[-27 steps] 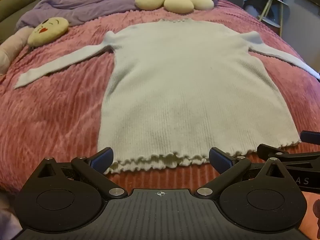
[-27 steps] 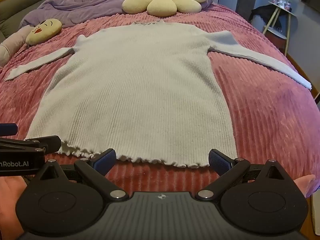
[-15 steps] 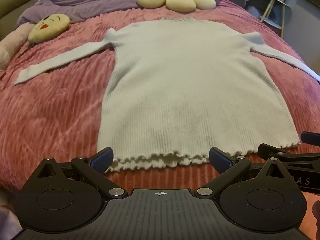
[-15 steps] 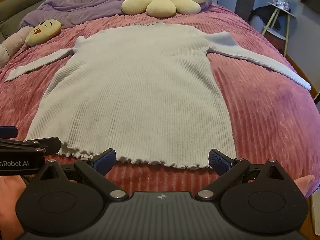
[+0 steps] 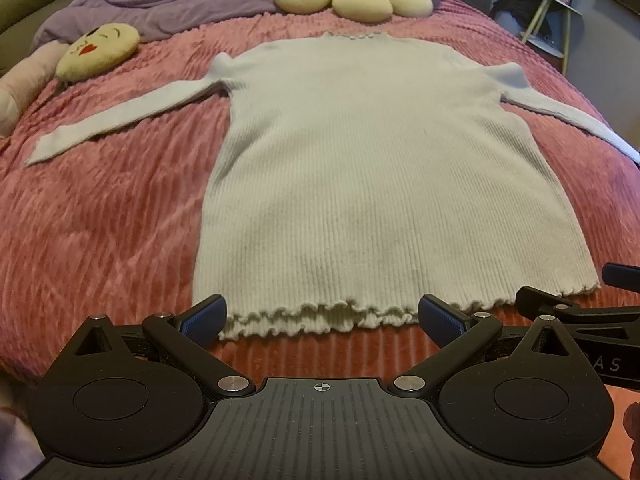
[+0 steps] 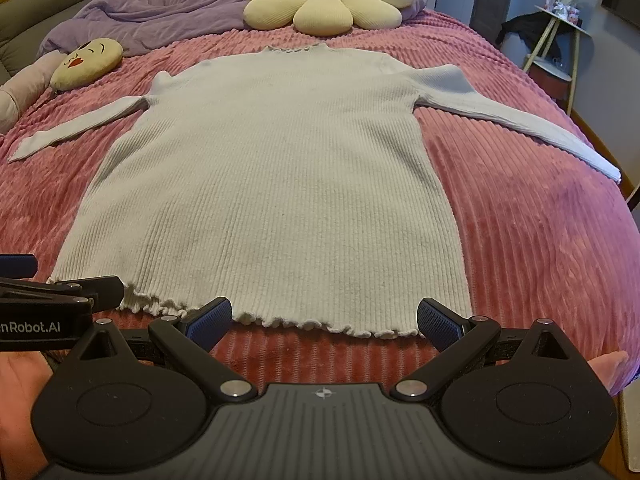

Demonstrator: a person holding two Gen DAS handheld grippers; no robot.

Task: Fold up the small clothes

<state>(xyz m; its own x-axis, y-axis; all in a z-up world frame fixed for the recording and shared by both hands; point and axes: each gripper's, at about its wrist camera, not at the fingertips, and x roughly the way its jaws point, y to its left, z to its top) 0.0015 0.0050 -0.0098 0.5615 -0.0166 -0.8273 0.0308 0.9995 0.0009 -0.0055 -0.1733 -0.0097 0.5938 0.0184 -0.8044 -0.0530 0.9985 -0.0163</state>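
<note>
Partly, the sweater (image 5: 376, 176) sleeve runs offscreen; both grippers' jaws gape wide, holding nothing.

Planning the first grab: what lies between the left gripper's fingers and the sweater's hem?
Only bare pink bedspread separates the left gripper from the sweater hem, as the left wrist view shows.

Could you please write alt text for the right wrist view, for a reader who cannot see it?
A cream ribbed sweater lies flat, sleeves spread, on a pink bed. The right gripper hovers open at its frilled hem, holding nothing, with the left gripper at the lower left. A flower pillow and a face pillow lie beyond.
</note>
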